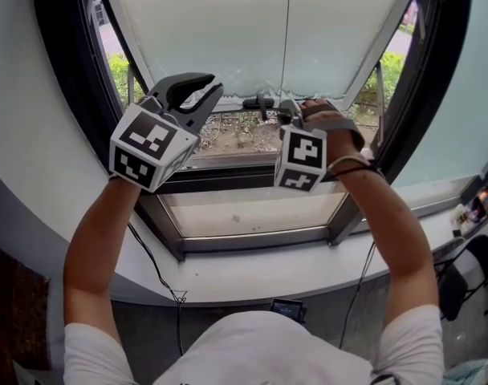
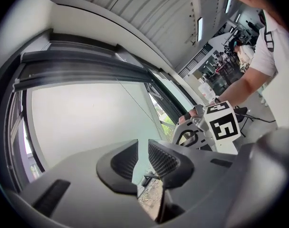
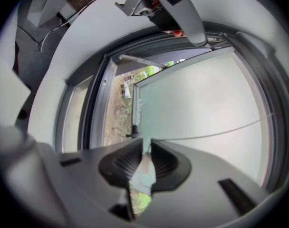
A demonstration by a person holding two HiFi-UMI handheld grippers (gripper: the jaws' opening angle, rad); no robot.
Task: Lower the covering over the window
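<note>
covering (image 1: 220, 30): pale whitish-green translucent shade, hangs flat, thin vertical line running down it
place: upper centre of head view, drawn over most of the dark-framed window (image 1: 63, 87)
lower edge: slightly ragged, stops short of the sill; uncovered strip of glass below shows plants and ground
grip: lower edge pinched between right tongs (image 3: 145, 151)

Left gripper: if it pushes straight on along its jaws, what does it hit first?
Most likely the lower part of the blind, seen dead ahead through the narrow empty gap of the left gripper. How far off it hangs, the pictures don't tell.
</note>
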